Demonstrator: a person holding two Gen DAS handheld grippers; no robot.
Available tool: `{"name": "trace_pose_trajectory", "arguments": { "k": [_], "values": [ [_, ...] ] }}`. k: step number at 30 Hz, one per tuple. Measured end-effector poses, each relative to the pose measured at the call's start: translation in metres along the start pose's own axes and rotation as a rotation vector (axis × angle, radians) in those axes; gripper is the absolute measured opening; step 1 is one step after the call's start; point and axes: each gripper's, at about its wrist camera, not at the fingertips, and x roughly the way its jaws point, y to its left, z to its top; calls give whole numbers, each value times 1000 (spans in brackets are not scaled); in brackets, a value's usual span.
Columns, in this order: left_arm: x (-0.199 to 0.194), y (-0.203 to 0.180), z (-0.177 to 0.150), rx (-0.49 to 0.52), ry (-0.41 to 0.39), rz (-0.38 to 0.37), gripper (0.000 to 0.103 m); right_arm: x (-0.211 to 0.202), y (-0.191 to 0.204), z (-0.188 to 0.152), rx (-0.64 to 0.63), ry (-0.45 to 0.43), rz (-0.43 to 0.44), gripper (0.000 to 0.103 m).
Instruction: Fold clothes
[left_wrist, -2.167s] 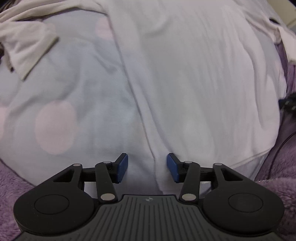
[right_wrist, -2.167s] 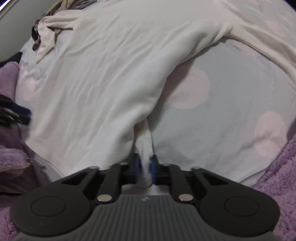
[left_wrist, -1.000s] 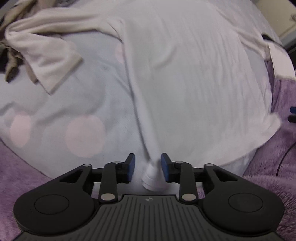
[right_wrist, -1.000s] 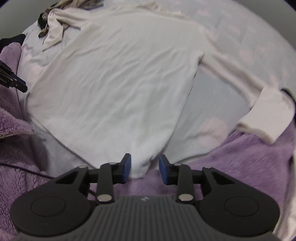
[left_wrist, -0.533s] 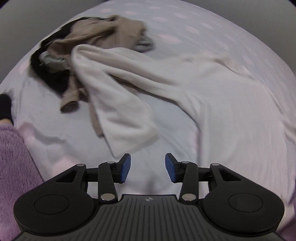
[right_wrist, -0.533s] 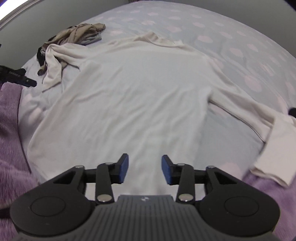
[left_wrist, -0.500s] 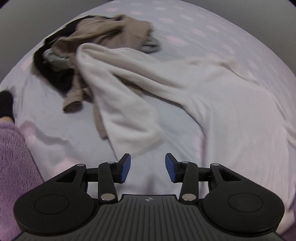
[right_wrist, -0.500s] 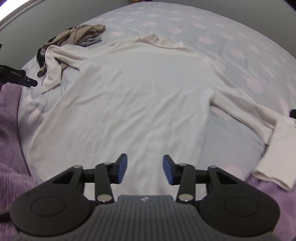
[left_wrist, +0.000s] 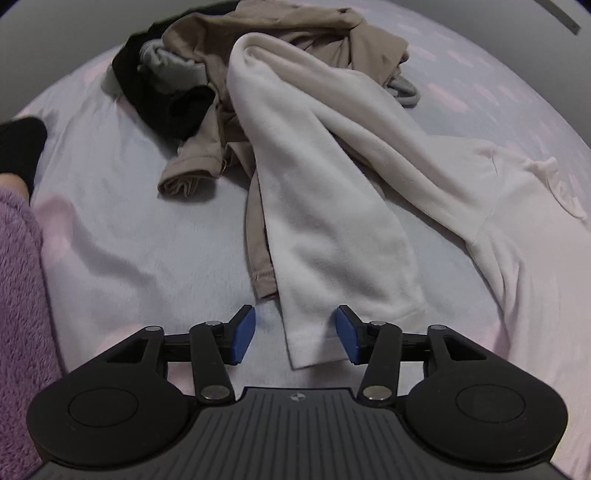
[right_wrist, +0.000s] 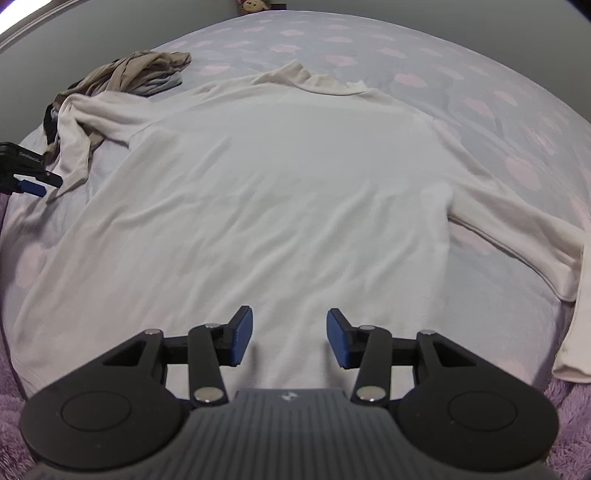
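Observation:
A cream long-sleeved top (right_wrist: 280, 192) lies spread flat on the bed, collar at the far side. Its left sleeve (left_wrist: 325, 206) bends back over a clothes pile, and the cuff end lies between the fingers of my left gripper (left_wrist: 295, 334), which is open. My right gripper (right_wrist: 290, 338) is open and empty, over the top's lower hem. The right sleeve (right_wrist: 517, 240) runs out to the right edge of the bed. The left gripper also shows in the right wrist view (right_wrist: 26, 177) at the far left.
A pile of tan, grey and black clothes (left_wrist: 207, 85) lies behind the left sleeve. The bed sheet (left_wrist: 122, 229) is pale blue with pink dots. A purple fleece blanket (left_wrist: 18, 280) lines the near edge of the bed.
Both grippers let go of the top's hem and opened. The left one swung to the left sleeve and closed in on its cuff. The right one pulled back over the hem.

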Motion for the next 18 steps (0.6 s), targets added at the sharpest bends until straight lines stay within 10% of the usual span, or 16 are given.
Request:
{"name": "trace_pose_trajectory", "arguments": {
  "k": [5, 9, 18],
  "values": [
    [-1, 3, -6, -55, -43, -10, 48, 3, -2, -1, 19, -4, -8, 48],
    [-9, 10, -4, -95, -69, -36, 2, 5, -2, -1, 25, -2, -6, 48],
    [-67, 19, 30, -69, -164, -105, 0, 7, -4, -3, 41, 2, -3, 48]
  ]
}}
